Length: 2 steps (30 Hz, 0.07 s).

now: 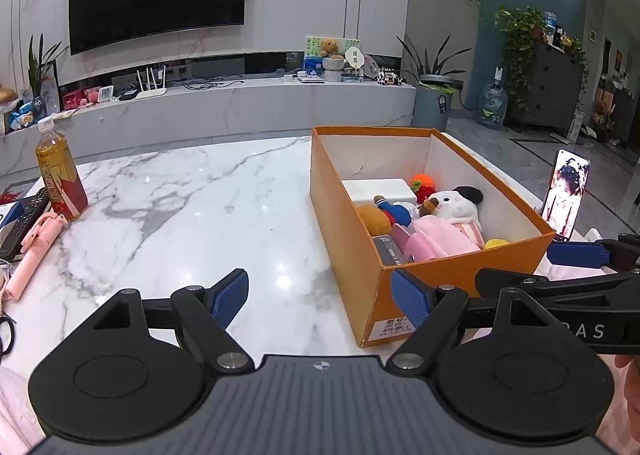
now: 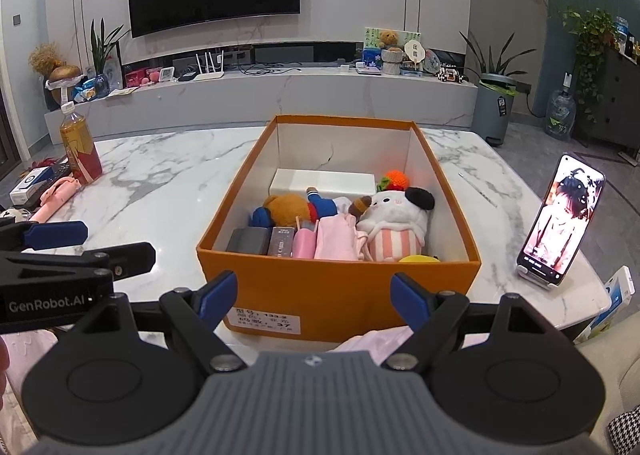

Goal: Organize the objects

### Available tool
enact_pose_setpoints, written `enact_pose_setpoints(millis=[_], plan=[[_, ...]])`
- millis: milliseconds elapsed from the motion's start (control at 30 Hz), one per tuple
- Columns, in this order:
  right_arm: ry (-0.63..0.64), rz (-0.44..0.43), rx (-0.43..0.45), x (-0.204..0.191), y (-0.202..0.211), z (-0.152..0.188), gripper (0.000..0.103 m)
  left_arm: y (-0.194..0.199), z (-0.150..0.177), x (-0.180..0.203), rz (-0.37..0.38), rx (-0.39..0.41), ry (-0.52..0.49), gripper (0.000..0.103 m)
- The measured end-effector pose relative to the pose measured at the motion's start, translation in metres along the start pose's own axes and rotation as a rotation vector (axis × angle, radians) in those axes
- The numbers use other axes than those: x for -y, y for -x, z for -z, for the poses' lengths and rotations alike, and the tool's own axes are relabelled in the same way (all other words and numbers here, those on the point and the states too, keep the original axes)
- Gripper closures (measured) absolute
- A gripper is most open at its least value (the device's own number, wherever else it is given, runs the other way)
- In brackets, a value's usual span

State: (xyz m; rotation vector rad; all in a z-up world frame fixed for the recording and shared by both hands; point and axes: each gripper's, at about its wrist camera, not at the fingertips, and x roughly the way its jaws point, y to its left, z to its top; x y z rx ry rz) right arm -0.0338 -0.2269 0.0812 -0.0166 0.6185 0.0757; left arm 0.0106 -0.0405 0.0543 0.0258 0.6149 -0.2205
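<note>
Blue-padded and spread wide, my right jaws (image 2: 314, 297) hold nothing; the near short wall of the orange box (image 2: 340, 287) stands between the two pads, just ahead of them and untouched. My left jaws (image 1: 320, 301) are likewise apart and empty, over bare marble counter (image 1: 192, 207), with the box's near corner just beside their right-hand pad. So the box lies dead ahead of my right hand and off to the right of my left; the right is the better placed. Its long axis runs straight away from me in the right wrist view, toward the television wall. Inside it sit a white plush (image 2: 396, 221), a brown bear (image 2: 288, 209), a white carton (image 2: 324, 183) and small cases. Well to the left, a tea bottle (image 1: 60, 175) and a pink stick (image 1: 34, 251) lie on the counter, nearer my left hand. I judge those loose things are what remains to gather.
</note>
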Motion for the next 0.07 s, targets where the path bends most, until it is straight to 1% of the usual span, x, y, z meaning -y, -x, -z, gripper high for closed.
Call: enact_pose_setpoints(millis=[67], plan=[[-0.003,-0.004,-0.001,0.0,0.0001,0.0,0.019,0.0013,0.0002,-0.0007,0.001,0.002,0.004,0.01]])
